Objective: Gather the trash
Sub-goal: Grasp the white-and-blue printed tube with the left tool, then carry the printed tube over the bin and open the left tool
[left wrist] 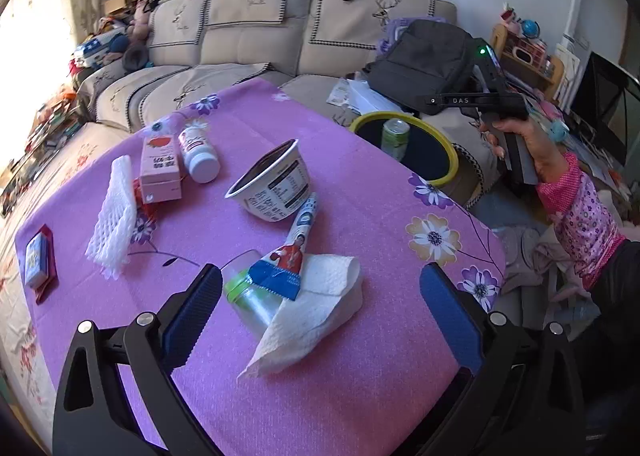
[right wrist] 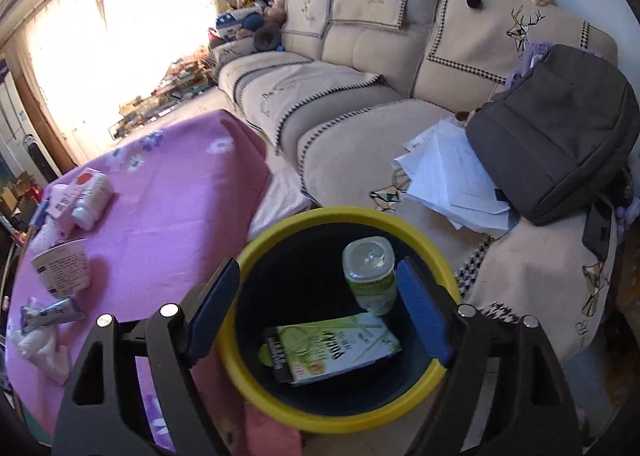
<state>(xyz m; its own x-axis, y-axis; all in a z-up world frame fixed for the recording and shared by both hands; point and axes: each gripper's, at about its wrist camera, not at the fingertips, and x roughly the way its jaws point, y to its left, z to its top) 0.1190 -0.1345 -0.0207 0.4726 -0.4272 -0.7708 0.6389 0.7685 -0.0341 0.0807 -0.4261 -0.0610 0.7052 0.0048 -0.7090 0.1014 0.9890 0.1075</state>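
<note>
My left gripper point(left wrist: 320, 280) stands open low over the purple tablecloth point(left wrist: 360, 396). Between its fingers lie a white paper towel point(left wrist: 316, 316), a clear cup with a green lid point(left wrist: 248, 296) and a blue-and-red wrapper point(left wrist: 292, 256); the pads touch none of them. My right gripper point(right wrist: 316, 272) is open above a dark bin with a yellow rim point(right wrist: 260, 240). Inside the bin are a green bottle point(right wrist: 370, 276) and a green carton point(right wrist: 336, 344). The left wrist view shows the same bin point(left wrist: 452, 160) off the table's far right edge.
Farther back on the table are a tipped paper tub point(left wrist: 272, 184), a pink carton point(left wrist: 160, 168), a white bottle point(left wrist: 198, 152), a white foam net point(left wrist: 114, 212) and a small blue box point(left wrist: 36, 260). A beige sofa point(right wrist: 360, 56) carries a grey backpack point(right wrist: 560, 144) and papers point(right wrist: 452, 176).
</note>
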